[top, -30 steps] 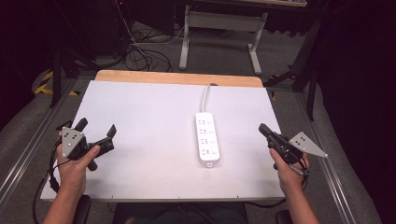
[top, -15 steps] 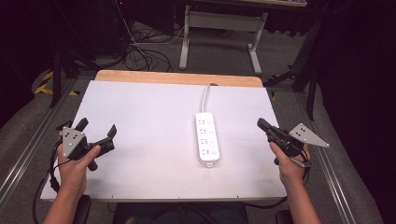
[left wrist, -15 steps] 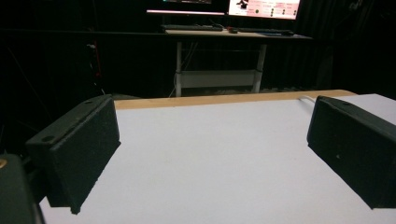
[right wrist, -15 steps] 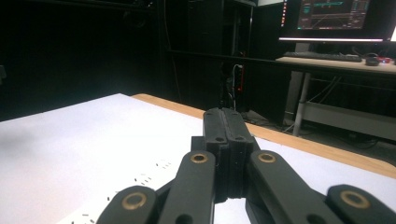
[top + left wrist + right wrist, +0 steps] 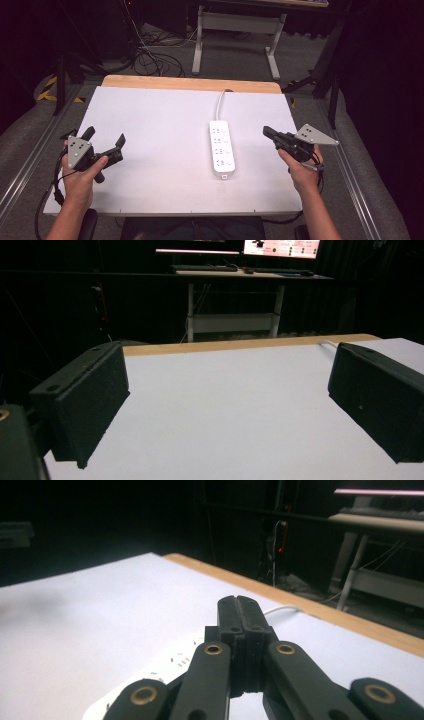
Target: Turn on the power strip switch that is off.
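A white power strip (image 5: 222,148) lies right of centre in the high view, lengthwise on the white table (image 5: 160,125), its cord running to the far wooden edge. The right gripper (image 5: 268,133), jaws pressed together and empty, sits just right of it. The left gripper (image 5: 104,140), at lower left, gapes wide, holding nothing.
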Motion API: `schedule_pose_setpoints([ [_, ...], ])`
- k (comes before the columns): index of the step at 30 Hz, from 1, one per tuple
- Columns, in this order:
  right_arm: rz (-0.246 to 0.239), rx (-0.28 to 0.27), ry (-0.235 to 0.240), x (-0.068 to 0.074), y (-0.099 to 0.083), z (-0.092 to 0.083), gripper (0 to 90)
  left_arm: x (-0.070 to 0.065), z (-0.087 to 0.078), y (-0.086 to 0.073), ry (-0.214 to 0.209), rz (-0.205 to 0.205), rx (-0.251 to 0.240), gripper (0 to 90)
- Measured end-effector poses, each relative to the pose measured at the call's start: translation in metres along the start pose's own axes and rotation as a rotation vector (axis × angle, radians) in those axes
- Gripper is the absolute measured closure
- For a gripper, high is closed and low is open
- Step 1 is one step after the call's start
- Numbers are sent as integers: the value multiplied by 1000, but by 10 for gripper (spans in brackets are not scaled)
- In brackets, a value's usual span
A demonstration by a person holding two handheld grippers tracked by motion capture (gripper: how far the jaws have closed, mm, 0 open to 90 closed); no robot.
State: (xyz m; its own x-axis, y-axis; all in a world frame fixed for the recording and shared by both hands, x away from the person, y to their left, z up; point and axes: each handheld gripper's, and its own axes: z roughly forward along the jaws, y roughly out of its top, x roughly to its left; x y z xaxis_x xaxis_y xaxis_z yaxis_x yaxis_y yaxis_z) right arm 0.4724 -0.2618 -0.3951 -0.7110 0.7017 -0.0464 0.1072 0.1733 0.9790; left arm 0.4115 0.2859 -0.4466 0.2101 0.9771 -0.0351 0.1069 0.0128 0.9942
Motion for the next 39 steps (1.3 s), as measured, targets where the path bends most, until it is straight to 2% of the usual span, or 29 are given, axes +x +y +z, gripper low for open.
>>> schedule_pose_setpoints([
  [10,18,44,43,1,7,9,900,0,0,0,0,2,1,33],
  [16,-2,94,79,8,11,25,900,0,0,0,-1,2,1,33],
  [18,-18,134,95,12,11,33,900,0,0,0,-1,2,2,33],
  [27,-48,214,133,19,10,48,900,-1,1,0,-5,3,5,33],
  [32,-73,286,157,26,7,68,900,0,0,0,-1,1,4,33],
  [39,-79,320,173,30,6,79,900,1,-1,-1,-3,1,5,34],
])
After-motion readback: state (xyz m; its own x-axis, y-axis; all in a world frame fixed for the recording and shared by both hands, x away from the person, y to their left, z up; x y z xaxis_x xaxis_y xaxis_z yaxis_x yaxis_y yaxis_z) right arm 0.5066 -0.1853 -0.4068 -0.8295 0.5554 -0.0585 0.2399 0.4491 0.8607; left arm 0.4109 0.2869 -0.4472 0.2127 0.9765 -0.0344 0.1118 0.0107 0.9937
